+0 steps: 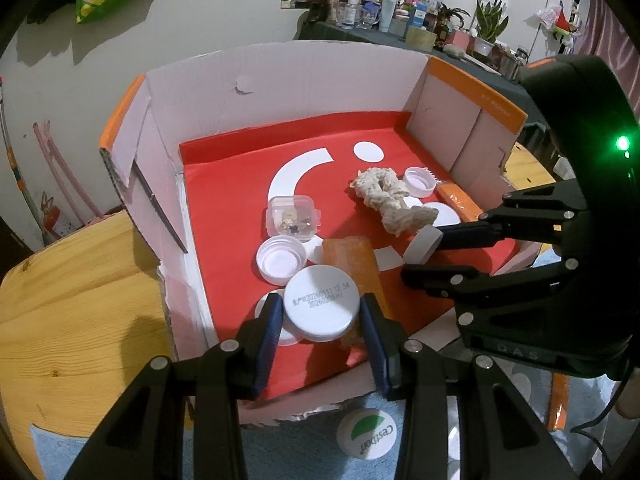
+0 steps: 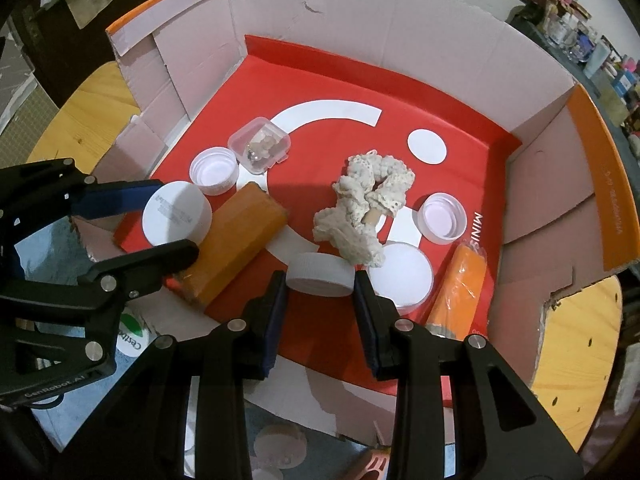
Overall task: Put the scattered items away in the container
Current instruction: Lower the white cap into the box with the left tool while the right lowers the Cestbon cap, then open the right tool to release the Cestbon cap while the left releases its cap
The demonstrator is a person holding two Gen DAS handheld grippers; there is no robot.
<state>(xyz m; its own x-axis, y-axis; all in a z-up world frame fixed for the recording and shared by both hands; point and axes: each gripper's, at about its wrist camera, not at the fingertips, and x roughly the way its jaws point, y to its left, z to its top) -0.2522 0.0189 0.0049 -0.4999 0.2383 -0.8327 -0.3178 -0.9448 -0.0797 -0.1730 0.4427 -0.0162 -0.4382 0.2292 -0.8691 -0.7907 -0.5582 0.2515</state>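
Observation:
My left gripper point(image 1: 319, 314) is shut on a white jar lid point(image 1: 320, 307) with printed date text, held over the near part of the cardboard box point(image 1: 280, 76). My right gripper point(image 2: 320, 285) is shut on a plain white lid point(image 2: 320, 279), also over the box's red floor point(image 2: 460, 92). In the box lie a cream crocheted scrunchie point(image 2: 362, 208), a clear small case point(image 2: 259, 145), open white caps point(image 2: 213, 170) point(image 2: 442, 218), an orange block point(image 2: 236, 240) and an orange wrapped roll point(image 2: 460, 288). Each gripper shows in the other's view: the right point(image 1: 420, 254) and the left point(image 2: 168, 220).
A Cestbon lid point(image 1: 366, 434) lies outside the box on the blue cloth point(image 1: 304, 448), near its front wall. The box sits on a round wooden table point(image 1: 72, 308). A cluttered shelf point(image 1: 400, 12) stands against the far wall. A flat white disc point(image 2: 400, 278) lies on the box floor.

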